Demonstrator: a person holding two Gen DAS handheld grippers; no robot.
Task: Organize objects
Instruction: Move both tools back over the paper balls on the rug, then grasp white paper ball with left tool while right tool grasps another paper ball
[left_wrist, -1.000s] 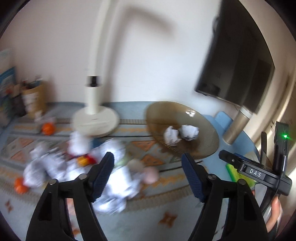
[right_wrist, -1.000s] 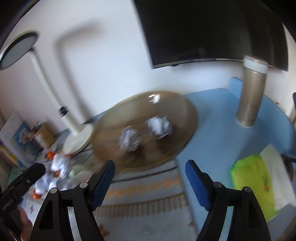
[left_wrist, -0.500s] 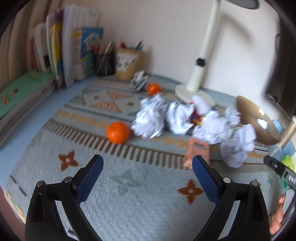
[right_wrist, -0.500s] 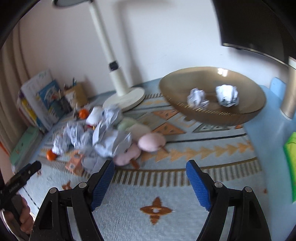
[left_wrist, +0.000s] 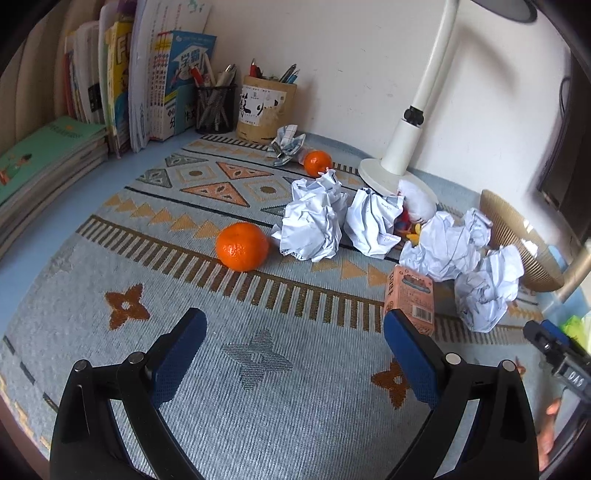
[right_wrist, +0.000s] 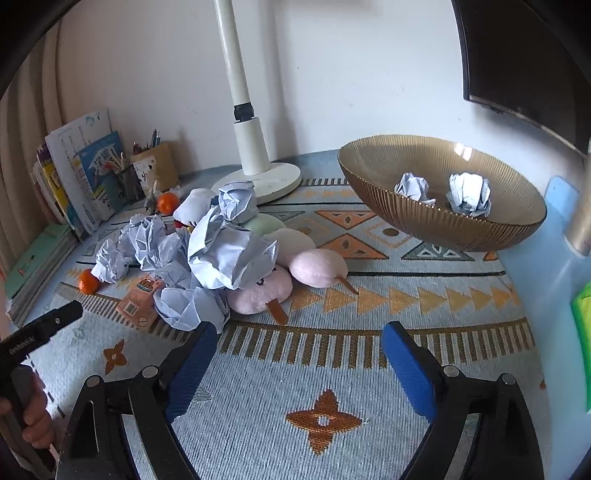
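1. Two grippers hover over a patterned mat (left_wrist: 122, 258). The left gripper (left_wrist: 293, 336) stands wide apart with nothing between its blue pads; the right gripper (right_wrist: 299, 345) is opening, its span likewise bare.
2. Left wrist view only — a near orange (left_wrist: 242, 246) lies on the mat just left of a crumpled paper ball (left_wrist: 312, 225); a far orange (left_wrist: 317, 163) sits by the lamp base (left_wrist: 384, 177). Books (left_wrist: 122, 74) and pen cups (left_wrist: 266, 107) line the wall.
3. Left wrist view, right side: a pink carton (left_wrist: 409, 299) stands just beyond the right pad, beside more paper balls (left_wrist: 484, 288).
4. Right wrist view only — a ribbed amber bowl (right_wrist: 436, 225) holds two paper balls (right_wrist: 469, 194), apart from each other.
5. Right wrist view: pink plush toys (right_wrist: 317, 267) lie touching the paper heap (right_wrist: 225, 254), between lamp and gripper; in the other view they are hidden.
6. Each view catches the opposite tool at its edge; a hand (right_wrist: 35, 421) grips the left one.
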